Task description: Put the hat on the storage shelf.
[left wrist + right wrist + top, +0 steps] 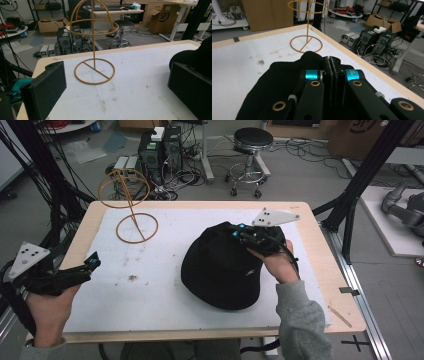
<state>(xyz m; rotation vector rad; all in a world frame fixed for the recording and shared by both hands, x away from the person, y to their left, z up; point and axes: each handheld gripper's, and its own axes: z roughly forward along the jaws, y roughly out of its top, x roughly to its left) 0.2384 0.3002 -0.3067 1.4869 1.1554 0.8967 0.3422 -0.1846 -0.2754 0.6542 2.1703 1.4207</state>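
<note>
A black hat (220, 270) lies on the right half of the white board (150, 300); its fabric spreads under my jaws in the right gripper view (274, 82). My right gripper (238, 231) rests on the hat's far edge, jaws pressed together on a fold of the fabric (331, 62). A yellow wire hat stand (131, 205) is upright at the board's far left corner (93, 50) (307, 42). My left gripper (93, 264) hovers at the board's left edge, jaws wide apart and nothing between them (117, 75), facing the stand.
The wooden table edge (320, 270) borders the board. Beyond the table, on the floor, stand a round stool (252, 150), computer towers (160, 150) and tangled cables. A cardboard box (162, 17) is farther back. Bare board lies between hat and stand.
</note>
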